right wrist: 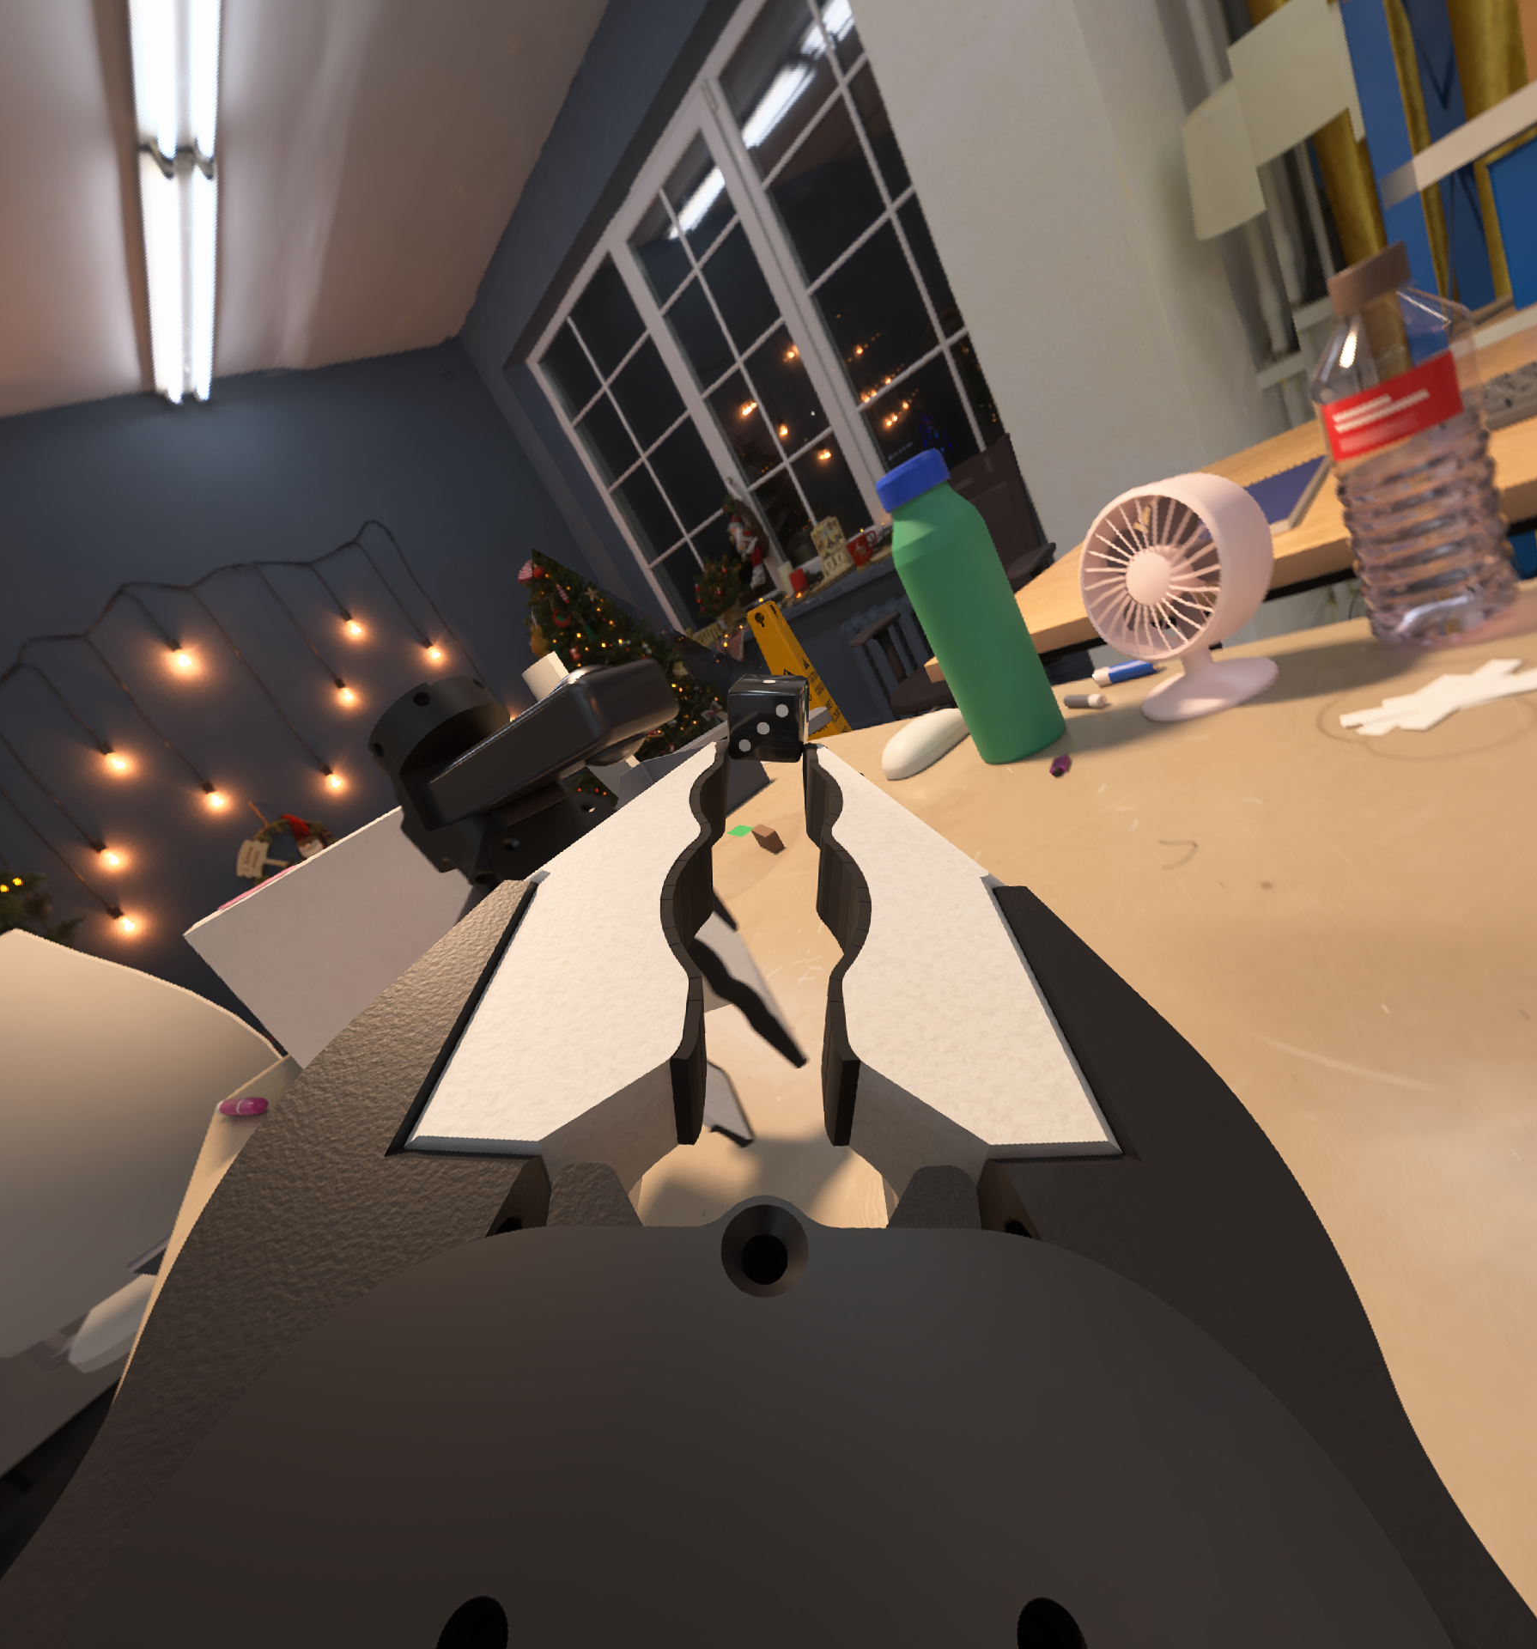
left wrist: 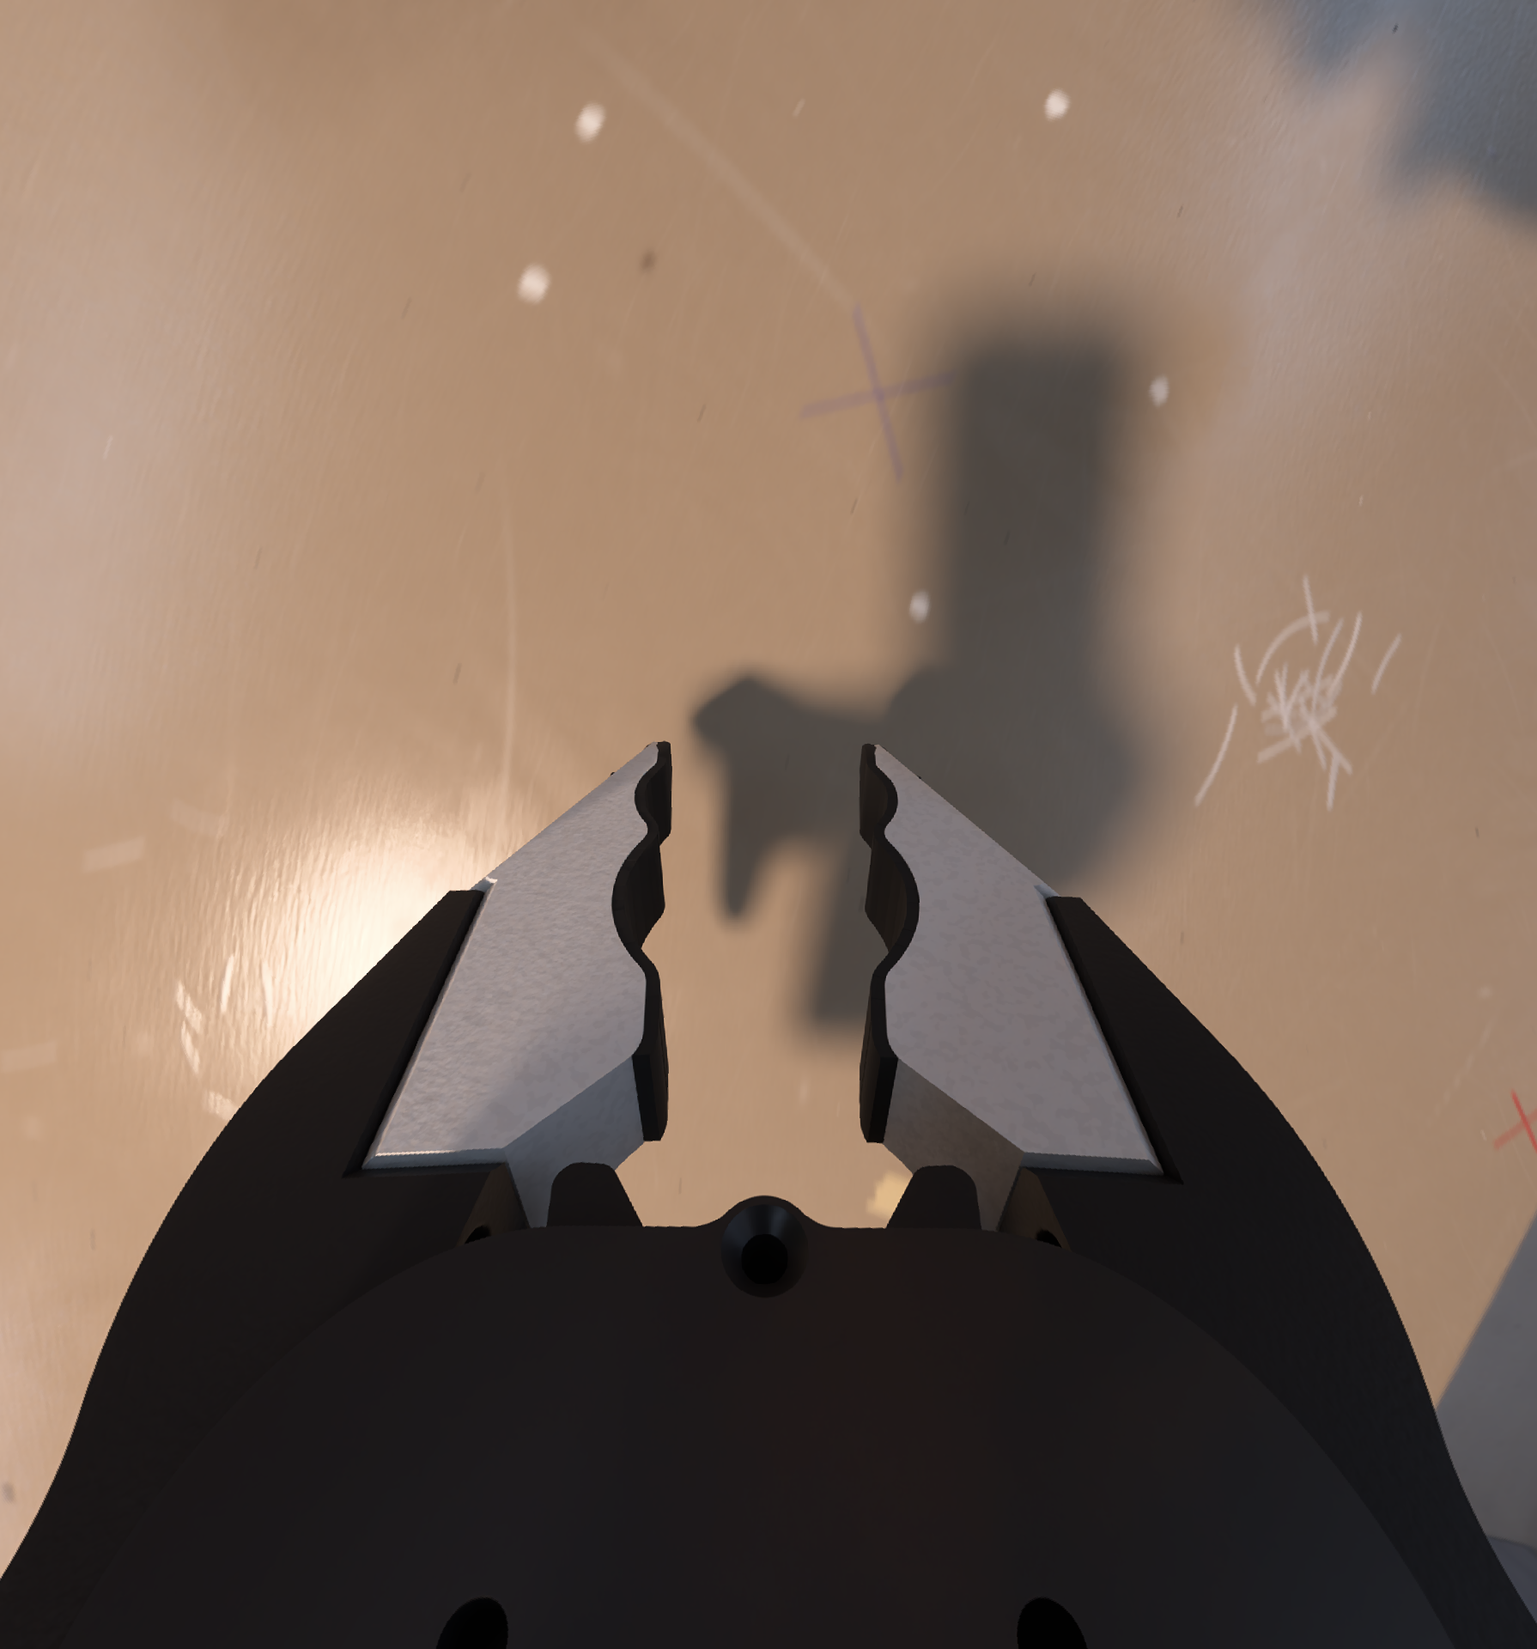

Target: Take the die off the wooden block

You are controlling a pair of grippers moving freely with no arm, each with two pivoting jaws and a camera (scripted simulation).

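Note:
In the right wrist view my right gripper [right wrist: 766, 754] is shut on a black die [right wrist: 767, 718] with white pips, pinched at the fingertips and held above the tan table [right wrist: 1238, 981]. A small brown wooden block [right wrist: 769, 839] lies on the table below and beyond the fingers, next to a small green piece [right wrist: 738, 831]. The left gripper [right wrist: 515, 767] shows farther off at the left as a black body. In the left wrist view my left gripper [left wrist: 765, 754] is open and empty, pointing down at the bare tabletop [left wrist: 390, 446]; its shadow falls ahead.
A green bottle with a blue cap [right wrist: 961, 616], a white mouse [right wrist: 921, 743], a pink desk fan [right wrist: 1180, 589] and a clear plastic bottle [right wrist: 1416, 482] stand at the far right. White paper pieces [right wrist: 1452, 696] lie near them. White boards [right wrist: 319, 937] stand at the left edge.

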